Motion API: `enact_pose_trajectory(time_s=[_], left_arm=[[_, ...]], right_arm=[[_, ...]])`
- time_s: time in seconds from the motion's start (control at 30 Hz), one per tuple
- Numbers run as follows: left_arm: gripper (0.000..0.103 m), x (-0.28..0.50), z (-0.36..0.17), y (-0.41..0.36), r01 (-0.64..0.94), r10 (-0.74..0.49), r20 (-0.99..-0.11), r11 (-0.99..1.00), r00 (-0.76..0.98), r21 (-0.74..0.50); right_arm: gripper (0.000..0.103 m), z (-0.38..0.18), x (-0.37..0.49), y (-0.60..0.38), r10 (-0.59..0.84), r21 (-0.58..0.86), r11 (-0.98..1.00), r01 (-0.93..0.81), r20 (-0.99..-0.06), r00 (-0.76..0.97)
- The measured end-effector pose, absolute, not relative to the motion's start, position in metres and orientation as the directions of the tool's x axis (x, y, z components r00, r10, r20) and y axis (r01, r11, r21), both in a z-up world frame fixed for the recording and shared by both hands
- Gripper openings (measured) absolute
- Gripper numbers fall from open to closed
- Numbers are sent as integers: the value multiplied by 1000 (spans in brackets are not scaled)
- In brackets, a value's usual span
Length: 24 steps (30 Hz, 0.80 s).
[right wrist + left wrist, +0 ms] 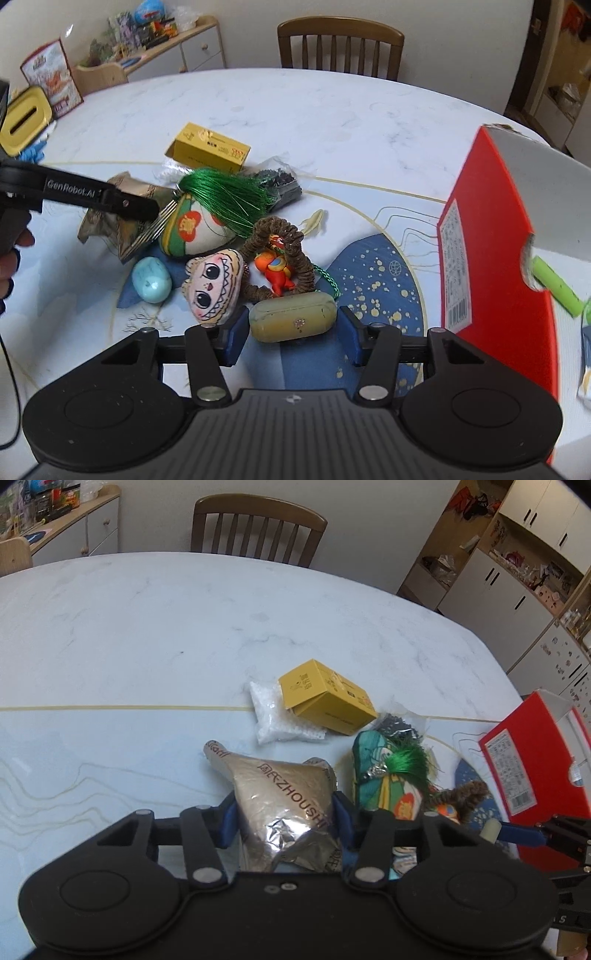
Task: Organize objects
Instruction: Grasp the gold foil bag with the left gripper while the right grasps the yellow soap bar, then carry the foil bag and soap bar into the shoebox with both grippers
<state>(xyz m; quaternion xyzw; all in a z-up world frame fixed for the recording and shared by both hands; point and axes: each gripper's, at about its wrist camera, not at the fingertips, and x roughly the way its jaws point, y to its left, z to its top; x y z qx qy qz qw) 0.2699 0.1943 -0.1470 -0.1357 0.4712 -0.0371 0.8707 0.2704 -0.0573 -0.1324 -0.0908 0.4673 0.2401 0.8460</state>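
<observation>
You are gripping one foil packet while one green case is lying between your other jaws.

Your left gripper (284, 819) is clamping the foil packet (284, 794) above the marble table (147, 627); your right gripper (291, 338) is standing spread, the green case (293, 317) between its fingers untouched on one side. One yellow box (208, 147), one green-tasselled pouch (207, 221), one face plush (214, 288), and one red box (491, 236) are sitting nearby.

Left tongs (283, 818) around foil packet (284, 797).
</observation>
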Motion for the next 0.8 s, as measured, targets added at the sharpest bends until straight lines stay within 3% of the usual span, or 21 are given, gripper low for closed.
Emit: enact_pose_trajectory(time_s=[0.37, 0.8], left_arm=[[49, 230, -90, 185, -38, -234, -754, 945, 614, -324], [49, 206, -36, 120, 85, -330, -704, 929, 629, -359]], right_arm=[[51, -85, 243, -75, 359, 94, 867, -489, -799, 483], [51, -22, 221, -120, 429, 129, 854, -504, -724, 541]])
